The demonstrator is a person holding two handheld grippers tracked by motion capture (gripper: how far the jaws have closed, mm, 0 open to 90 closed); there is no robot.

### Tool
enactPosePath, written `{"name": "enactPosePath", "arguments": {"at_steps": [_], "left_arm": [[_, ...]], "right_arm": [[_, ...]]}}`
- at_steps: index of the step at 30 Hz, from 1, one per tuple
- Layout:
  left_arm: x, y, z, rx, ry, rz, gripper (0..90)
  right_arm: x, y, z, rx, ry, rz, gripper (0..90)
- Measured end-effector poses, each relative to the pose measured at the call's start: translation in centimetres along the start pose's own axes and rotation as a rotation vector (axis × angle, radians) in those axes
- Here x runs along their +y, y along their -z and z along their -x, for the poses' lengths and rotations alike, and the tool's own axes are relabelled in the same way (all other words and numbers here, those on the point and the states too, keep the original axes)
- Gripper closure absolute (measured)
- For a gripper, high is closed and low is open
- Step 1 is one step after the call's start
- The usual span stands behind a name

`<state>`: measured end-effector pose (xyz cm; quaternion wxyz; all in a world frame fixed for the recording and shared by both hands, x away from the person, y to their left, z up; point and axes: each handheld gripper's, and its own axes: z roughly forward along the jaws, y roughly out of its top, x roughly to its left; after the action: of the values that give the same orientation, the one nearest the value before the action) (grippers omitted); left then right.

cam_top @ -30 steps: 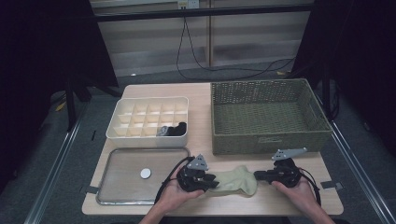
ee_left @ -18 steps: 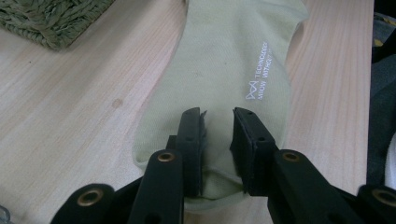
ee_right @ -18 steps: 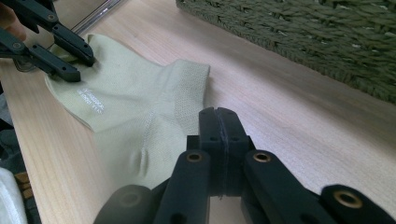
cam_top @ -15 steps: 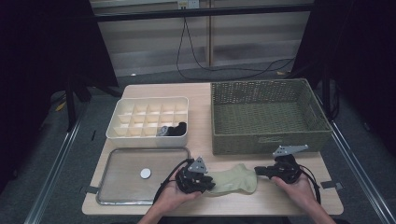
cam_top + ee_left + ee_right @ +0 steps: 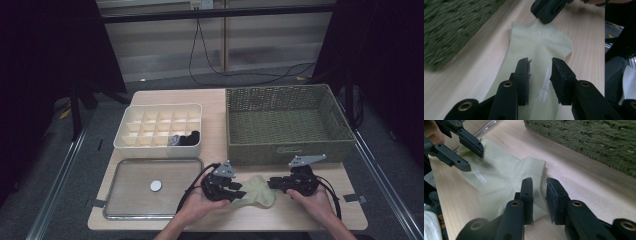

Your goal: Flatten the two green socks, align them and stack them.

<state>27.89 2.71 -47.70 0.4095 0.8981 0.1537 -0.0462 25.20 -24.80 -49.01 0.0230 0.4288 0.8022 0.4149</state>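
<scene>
Since a second ago the left claw (image 5: 235, 189) has slid a little along the sock (image 5: 257, 191) toward the right one, and the sock now lies more bunched between the two. Both claws have just been opening: the left claw's jaws stand a narrow way apart over the sock's middle, cloth showing in the gap in the left gripper view (image 5: 539, 75), and I cannot tell whether the pads press it. The right claw (image 5: 273, 184) has its jaws narrowly parted at the sock's other end, an edge of cloth between them in the right gripper view (image 5: 539, 192); whether it pinches is likewise unclear.

The pale green sock lies flat near the front edge of the bench (image 5: 215, 100), just in front of the woven basket (image 5: 285, 150), with the left claw at its left end and the right claw at its right.

The basket, at the bench's back right, looks bare inside. The white divided box (image 5: 150, 145) at back left holds a dark bundle (image 5: 187, 139) in a front right compartment; what it is cannot be made out. The metal tray (image 5: 120, 212) at the front left corner carries one small white disc (image 5: 156, 185).

Both forearms are cut off at the bottom of the high view.
</scene>
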Motion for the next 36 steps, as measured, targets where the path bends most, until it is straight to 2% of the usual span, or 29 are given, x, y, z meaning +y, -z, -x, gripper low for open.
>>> {"name": "enactPosePath", "arguments": {"at_steps": [3, 6, 9, 10, 11, 12, 13, 14, 15, 16, 17, 18, 19, 21, 23, 24, 27, 30, 31, 32, 36], "left_arm": [[0.6, -1.5, -0.1, -0.016, 0.004, -0.021, 70.1], [1.0, -2.0, 0.4, -0.025, -0.037, -0.067, 69.8], [1.1, -2.7, 0.8, -0.033, -0.024, -0.041, 69.3], [1.1, -2.8, 0.6, -0.032, -0.038, -0.066, 69.3], [1.0, -3.0, 0.6, -0.036, -0.021, -0.041, 69.5], [1.0, -3.1, 0.6, -0.033, -0.027, -0.068, 69.9], [0.8, -3.3, 0.5, -0.030, -0.035, -0.067, 70.5], [0.7, -3.3, 0.4, -0.027, -0.042, -0.088, 70.8], [0.4, -3.5, 0.5, -0.026, -0.022, -0.054, 71.3], [0.4, -3.5, 0.5, -0.027, -0.019, -0.052, 72.6], [0.4, -3.3, 0.3, -0.028, -0.024, -0.072, 73.5], [0.3, -3.4, 0.3, -0.034, -0.019, -0.055, 73.9], [0.2, -3.3, 0.2, -0.037, -0.025, -0.061, 74.0], [0.2, -3.4, 0.1, -0.044, -0.020, -0.050, 74.0], [0.2, -3.3, 0.1, -0.037, -0.023, -0.064, 73.8], [0.1, -3.4, 0.2, -0.037, -0.019, -0.046, 73.7], [0.1, -3.4, 0.3, -0.032, -0.025, -0.045, 72.7], [0.1, -3.4, 0.3, -0.036, -0.015, -0.038, 72.6], [0.0, -3.4, 0.3, -0.035, -0.015, -0.037, 72.6], [0.1, -3.3, 0.3, -0.030, -0.026, -0.051, 72.6], [0.1, -3.3, 0.3, -0.033, -0.007, -0.041, 72.0]], "right_arm": [[0.0, -0.2, 0.0, -0.005, -0.003, -0.010, 75.1], [0.0, -0.6, -0.1, -0.004, -0.003, -0.023, 75.5], [-0.1, -1.0, -0.2, -0.007, 0.010, -0.040, 75.8], [-0.1, -1.1, -0.3, -0.015, 0.009, -0.043, 75.8], [-0.1, -1.1, -0.4, -0.021, 0.020, -0.045, 75.8], [-0.1, -1.2, -0.5, -0.030, 0.026, -0.049, 75.8], [0.0, -1.3, -0.7, -0.033, 0.038, -0.050, 75.6], [0.0, -1.4, -0.7, -0.031, 0.039, -0.050, 75.6], [0.0, -1.4, -0.8, -0.032, 0.043, -0.051, 75.6], [0.0, -1.4, -0.8, -0.030, 0.045, -0.051, 75.6], [-0.1, -1.4, -0.7, -0.028, 0.041, -0.049, 75.2], [-0.1, -1.4, -0.7, -0.025, 0.037, -0.048, 74.2], [-0.1, -1.3, -0.6, -0.025, 0.040, -0.048, 71.6], [-0.1, -1.1, -0.7, -0.046, 0.034, -0.044, 66.7], [-0.3, -1.1, -0.5, -0.063, 0.036, -0.061, 65.8], [-0.3, -1.1, -0.5, -0.058, 0.034, -0.060, 65.9], [-0.4, -1.1, -0.5, -0.055, 0.037, -0.060, 69.3], [-0.4, -1.3, -0.7, -0.035, 0.064, -0.063, 75.1], [-0.3, -1.4, -0.9, -0.035, 0.090, -0.074, 76.8], [-0.3, -1.4, -1.0, -0.040, 0.098, -0.080, 78.9], [-0.2, -1.5, -1.1, -0.039, 0.091, -0.085, 81.8]]}}
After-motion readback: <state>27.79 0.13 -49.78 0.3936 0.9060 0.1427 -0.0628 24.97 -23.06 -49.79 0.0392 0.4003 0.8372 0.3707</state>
